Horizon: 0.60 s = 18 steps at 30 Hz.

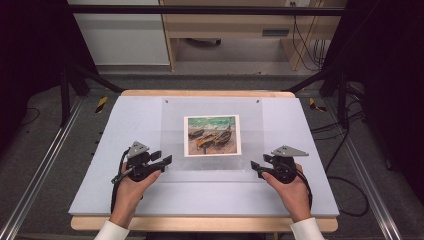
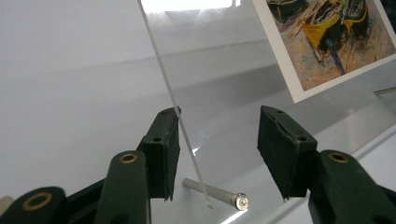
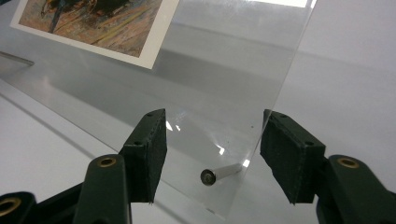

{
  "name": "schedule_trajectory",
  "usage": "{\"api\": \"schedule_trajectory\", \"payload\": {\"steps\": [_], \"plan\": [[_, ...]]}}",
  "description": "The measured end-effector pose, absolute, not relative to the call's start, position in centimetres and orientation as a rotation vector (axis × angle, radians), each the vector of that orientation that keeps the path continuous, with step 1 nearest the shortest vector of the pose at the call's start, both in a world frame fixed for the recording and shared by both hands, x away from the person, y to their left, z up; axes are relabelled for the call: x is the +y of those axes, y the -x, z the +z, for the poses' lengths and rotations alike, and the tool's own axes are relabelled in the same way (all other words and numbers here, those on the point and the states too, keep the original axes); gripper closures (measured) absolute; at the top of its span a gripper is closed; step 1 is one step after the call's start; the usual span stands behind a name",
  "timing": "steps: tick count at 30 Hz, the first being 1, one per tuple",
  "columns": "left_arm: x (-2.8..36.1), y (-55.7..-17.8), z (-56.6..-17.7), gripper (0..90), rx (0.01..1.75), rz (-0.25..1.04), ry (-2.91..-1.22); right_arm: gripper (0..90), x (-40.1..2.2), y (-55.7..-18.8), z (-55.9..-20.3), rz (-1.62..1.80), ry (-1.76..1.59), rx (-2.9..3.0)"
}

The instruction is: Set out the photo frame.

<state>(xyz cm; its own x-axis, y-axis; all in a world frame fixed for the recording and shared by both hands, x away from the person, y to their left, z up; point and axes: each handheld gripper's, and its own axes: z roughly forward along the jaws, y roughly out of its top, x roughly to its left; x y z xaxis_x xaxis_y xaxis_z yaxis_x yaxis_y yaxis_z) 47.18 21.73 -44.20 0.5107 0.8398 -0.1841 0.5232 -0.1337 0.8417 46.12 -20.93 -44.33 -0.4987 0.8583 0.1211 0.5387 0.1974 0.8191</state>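
Acrylic sheet [image 1: 212, 134] is looking stiff, slick; both grippers, left [image 1: 161, 158] and right [image 1: 256, 167], are straddling its near corners half-open, gripping nothing; pinch the edges.

The left hand-held gripper [image 2: 218, 156] rises from the bottom edge with its two black jaws apart. Between them runs the thin edge of a clear acrylic sheet [image 2: 173, 95], close against the left jaw's pad. A small metal pin [image 2: 217, 193] sits at the sheet's lower corner. At upper right lies a white-bordered print of boats [image 2: 327, 37]. Below is the pale counter [image 2: 70, 93].
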Motion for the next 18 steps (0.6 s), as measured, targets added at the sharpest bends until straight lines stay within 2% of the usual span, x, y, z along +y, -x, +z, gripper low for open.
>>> {"api": "schedule_trajectory", "payload": {"steps": [18], "plan": [[22.00,-46.44,-44.13,53.2,1.122,0.430,-1.823,47.4,-21.09,-45.32,-44.33,1.185,-1.292,2.122]]}}
